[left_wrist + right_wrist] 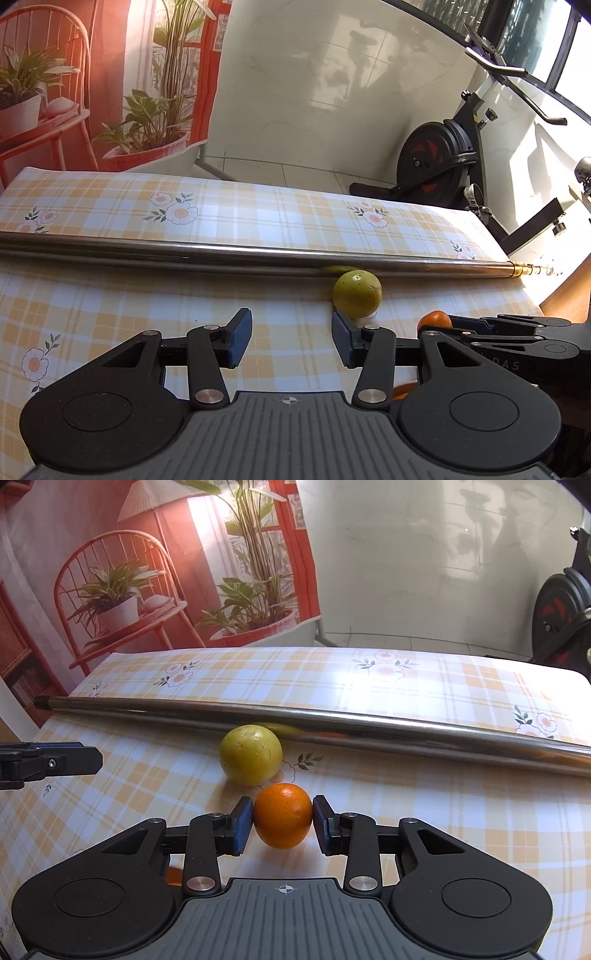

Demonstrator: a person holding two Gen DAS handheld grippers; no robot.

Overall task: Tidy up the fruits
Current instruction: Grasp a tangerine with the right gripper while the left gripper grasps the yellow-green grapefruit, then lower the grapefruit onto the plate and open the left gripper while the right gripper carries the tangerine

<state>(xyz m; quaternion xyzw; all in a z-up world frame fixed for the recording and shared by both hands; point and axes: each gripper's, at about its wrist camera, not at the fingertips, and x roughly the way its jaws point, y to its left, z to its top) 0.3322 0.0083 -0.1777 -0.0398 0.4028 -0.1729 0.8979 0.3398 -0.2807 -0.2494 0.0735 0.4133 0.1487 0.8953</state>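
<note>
Right gripper (283, 821) jaws closed on the orange (282, 820), green fruit (250, 755) just ahead-left of them against the metal rod (332, 722) on the bench (443, 812); left gripper (291, 338) jaws wide, empty, fruit ahead-right.

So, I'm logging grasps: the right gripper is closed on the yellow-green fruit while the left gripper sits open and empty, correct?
Not quite. The right gripper is closed on the orange, not the yellow-green fruit, which lies free on the tablecloth by the metal pole; the right wrist view shows this. The left gripper is indeed open and empty.
</note>
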